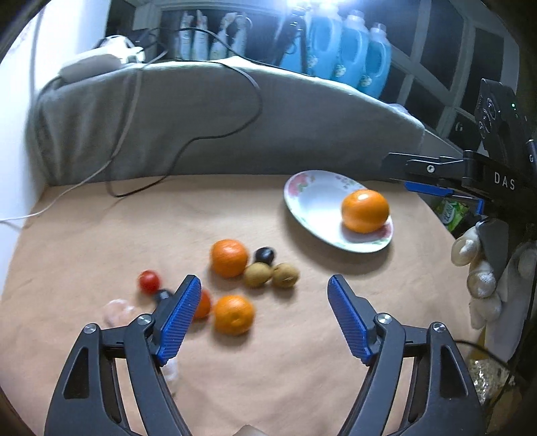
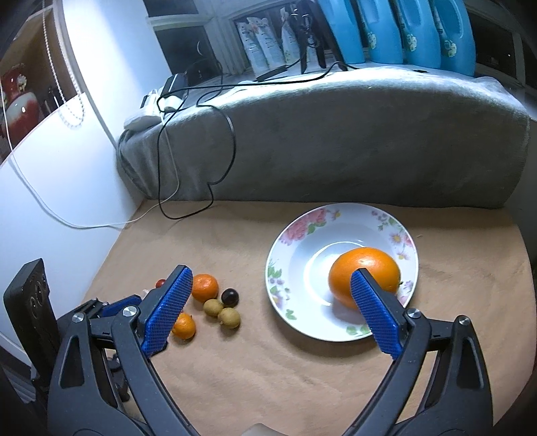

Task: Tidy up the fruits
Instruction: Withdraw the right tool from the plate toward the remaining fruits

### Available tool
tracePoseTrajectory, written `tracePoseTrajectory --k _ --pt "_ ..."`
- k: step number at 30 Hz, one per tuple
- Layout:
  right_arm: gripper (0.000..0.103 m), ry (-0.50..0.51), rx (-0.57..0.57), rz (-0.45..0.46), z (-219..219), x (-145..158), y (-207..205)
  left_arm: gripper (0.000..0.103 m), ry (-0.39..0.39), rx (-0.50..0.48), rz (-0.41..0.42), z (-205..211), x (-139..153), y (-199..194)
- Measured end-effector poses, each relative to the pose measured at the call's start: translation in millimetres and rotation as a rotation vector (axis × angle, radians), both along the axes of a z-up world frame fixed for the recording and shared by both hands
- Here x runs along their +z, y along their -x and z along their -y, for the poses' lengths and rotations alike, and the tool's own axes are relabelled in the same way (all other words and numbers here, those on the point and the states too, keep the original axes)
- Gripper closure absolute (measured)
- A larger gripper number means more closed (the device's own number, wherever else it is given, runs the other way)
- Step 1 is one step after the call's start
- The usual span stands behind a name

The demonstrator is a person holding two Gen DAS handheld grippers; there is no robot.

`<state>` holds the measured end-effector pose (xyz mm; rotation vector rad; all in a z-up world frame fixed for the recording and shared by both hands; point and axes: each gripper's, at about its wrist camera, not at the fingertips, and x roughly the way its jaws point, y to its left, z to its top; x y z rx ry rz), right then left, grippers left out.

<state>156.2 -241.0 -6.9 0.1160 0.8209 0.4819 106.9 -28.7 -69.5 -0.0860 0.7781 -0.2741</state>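
Note:
A flowered white plate (image 2: 335, 214) holds one large orange (image 2: 364, 271). My right gripper (image 2: 271, 273) stands open just before it, its right finger overlapping the orange in this view, nothing gripped. Left of the plate lie loose fruit: two mandarins (image 1: 229, 257) (image 1: 233, 314), a dark grape (image 1: 265, 255), two brown longans (image 1: 257, 274) (image 1: 285, 275) and a cherry tomato (image 1: 149, 281). My left gripper (image 1: 263, 286) hangs open over this pile, empty, the near mandarin by its left finger. The plate (image 1: 312, 201) and orange (image 1: 365, 210) lie beyond to its right.
A grey blanket-covered ledge (image 2: 335, 141) closes the back of the tan table (image 2: 268, 369); black and white cables (image 2: 208, 187) trail down onto it. Blue detergent bottles (image 2: 416, 30) stand behind. A white wall (image 2: 67, 174) bounds the left. A gloved hand (image 1: 480, 268) holds the right gripper (image 1: 399, 171).

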Motion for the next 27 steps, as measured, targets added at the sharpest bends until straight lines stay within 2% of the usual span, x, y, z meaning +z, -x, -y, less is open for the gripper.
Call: tracePoseTrajectory --k 14,27 --pt "0.006 -0.005 0.113 -0.015 -40.6 -6.1 12.9 0.025 -0.026 0.135 -0.040 -56.3 -19.8 32.3" --pt "0.006 0.032 0.167 -0.034 -61.7 -23.3 22.6 0.025 -0.032 0.175 0.004 -76.6 -18.9 41.9"
